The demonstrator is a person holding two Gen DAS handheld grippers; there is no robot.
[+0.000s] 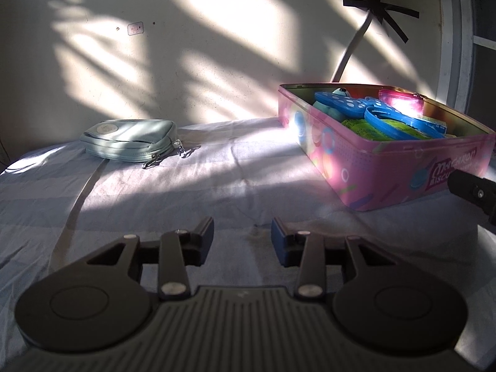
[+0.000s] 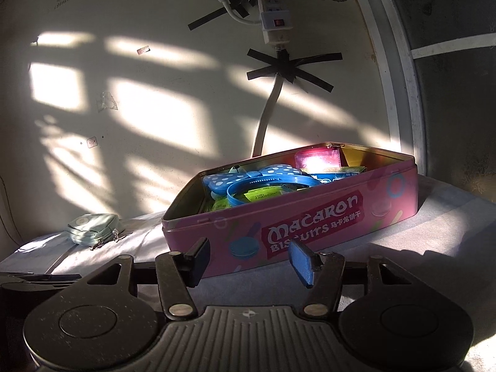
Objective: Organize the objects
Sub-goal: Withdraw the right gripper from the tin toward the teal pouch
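A pink biscuit tin (image 1: 384, 173) (image 2: 310, 217) stands open on the striped sheet, at the right in the left wrist view. Inside lie a blue dotted bow headband (image 1: 365, 107) (image 2: 263, 179), green packets (image 2: 263, 197) and a pink pouch (image 2: 317, 159). A pale green zip pouch (image 1: 130, 141) (image 2: 93, 228) lies at the far left by the wall. My left gripper (image 1: 242, 235) is open over bare sheet, nothing between its fingers. My right gripper (image 2: 248, 259) is open just in front of the tin's long side, holding nothing. Its tip (image 1: 471, 190) shows at the right edge of the left wrist view.
A wall with sun patches rises right behind the bed. A power strip (image 2: 274, 15) and its cable (image 2: 266, 117), fixed with black tape, hang above the tin. A pale strap (image 1: 77, 204) runs across the sheet from the zip pouch toward me.
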